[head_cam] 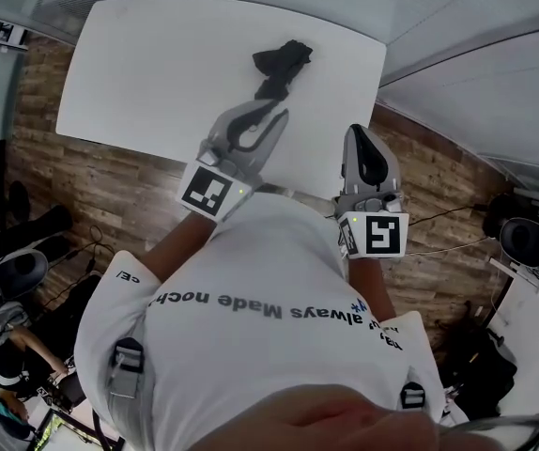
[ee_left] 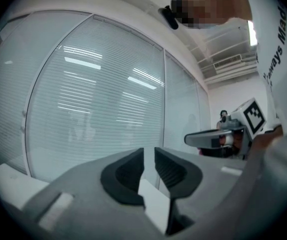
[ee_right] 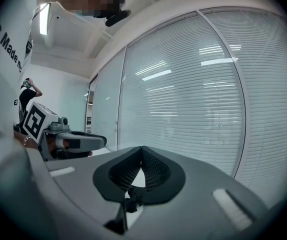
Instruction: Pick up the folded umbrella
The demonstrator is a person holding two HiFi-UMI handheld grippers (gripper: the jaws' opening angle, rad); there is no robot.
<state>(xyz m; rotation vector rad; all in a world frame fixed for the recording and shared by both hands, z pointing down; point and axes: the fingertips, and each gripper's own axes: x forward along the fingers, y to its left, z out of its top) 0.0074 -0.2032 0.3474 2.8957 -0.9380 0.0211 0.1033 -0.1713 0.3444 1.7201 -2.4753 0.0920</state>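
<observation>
Here's the folded umbrella (head_cam: 284, 67), a black bundle lying on the white table (head_cam: 157, 64), upper middle of the head view. Its long axis runs on a slant, from the upper right down to the lower left, and that lower end is the one facing the tongs.

Left gripper (head_cam: 277, 115) sits just below that lower end, nose aimed up and to the right, very nearly along the umbrella's own line. Its own view shows the jaws drawn together to a thin slit with nothing between them: closed and empty. Right gripper (head_cam: 357, 134) hangs further right, over the table's lower right edge, well off to the side of the bundle. Its tips meet as well, and it's empty too.

Neither gripper view catches the umbrella, only window blinds (ee_right: 198, 99) beyond the jaws.

So the left is clearly the nearer one. By my reckoning it must spread its jaws first, then go up and right onto the bundle
</observation>
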